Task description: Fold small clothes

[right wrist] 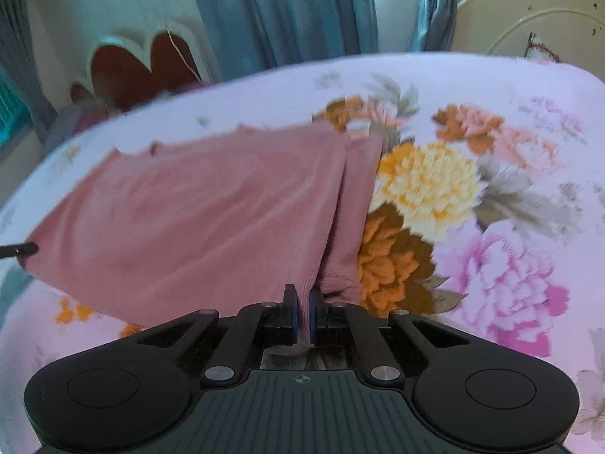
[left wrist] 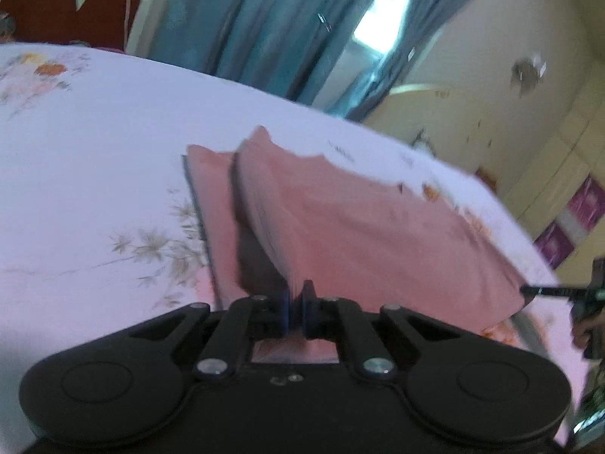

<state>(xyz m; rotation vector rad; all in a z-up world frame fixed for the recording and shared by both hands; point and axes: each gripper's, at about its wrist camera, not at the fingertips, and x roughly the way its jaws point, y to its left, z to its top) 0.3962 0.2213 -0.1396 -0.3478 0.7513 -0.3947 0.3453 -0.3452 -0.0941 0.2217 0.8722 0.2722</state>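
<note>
A small pink garment (left wrist: 359,223) lies partly folded on a floral bedsheet (left wrist: 94,159). My left gripper (left wrist: 296,308) is shut on its near left corner and holds that edge lifted above the layer beneath. My right gripper (right wrist: 302,316) is shut on the near right corner of the same pink garment (right wrist: 196,219), also raised. The cloth stretches between both grippers. The right gripper's tip shows at the right edge of the left wrist view (left wrist: 544,290), and the left gripper's tip shows at the left edge of the right wrist view (right wrist: 22,248).
The bedsheet (right wrist: 472,196) has large printed flowers to the right of the garment. A red and cream headboard (right wrist: 143,64) and blue curtains (left wrist: 257,26) stand behind the bed. A cream wardrobe (left wrist: 491,94) is at the far right.
</note>
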